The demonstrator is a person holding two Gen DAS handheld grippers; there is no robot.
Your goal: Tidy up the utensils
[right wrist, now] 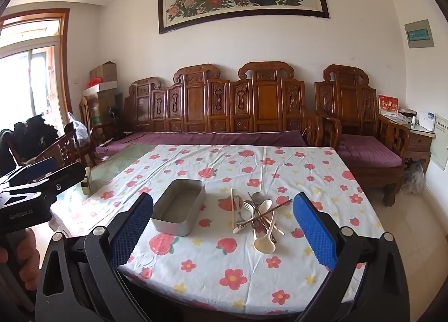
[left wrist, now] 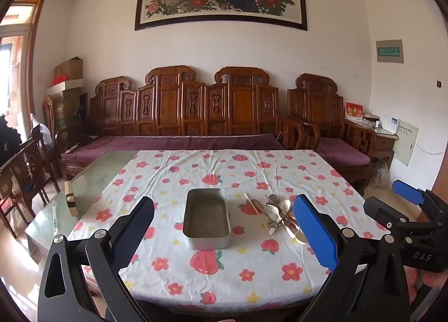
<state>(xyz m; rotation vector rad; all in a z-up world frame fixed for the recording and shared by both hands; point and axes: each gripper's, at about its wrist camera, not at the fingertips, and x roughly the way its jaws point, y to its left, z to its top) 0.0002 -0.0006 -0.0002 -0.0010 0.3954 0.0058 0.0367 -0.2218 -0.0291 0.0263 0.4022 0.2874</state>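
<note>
An empty grey metal tin sits mid-table on the flowered cloth. To its right lies a pile of utensils: a fork, metal spoons, pale spoons and chopsticks. My left gripper is open and empty, held above the near table edge, facing the tin. My right gripper is open and empty, facing the pile. The right gripper also shows at the right of the left wrist view.
The table has a bare glass strip on the left with a small wooden block. A carved wooden sofa stands behind the table. Chairs stand at the left. A cabinet is at the right.
</note>
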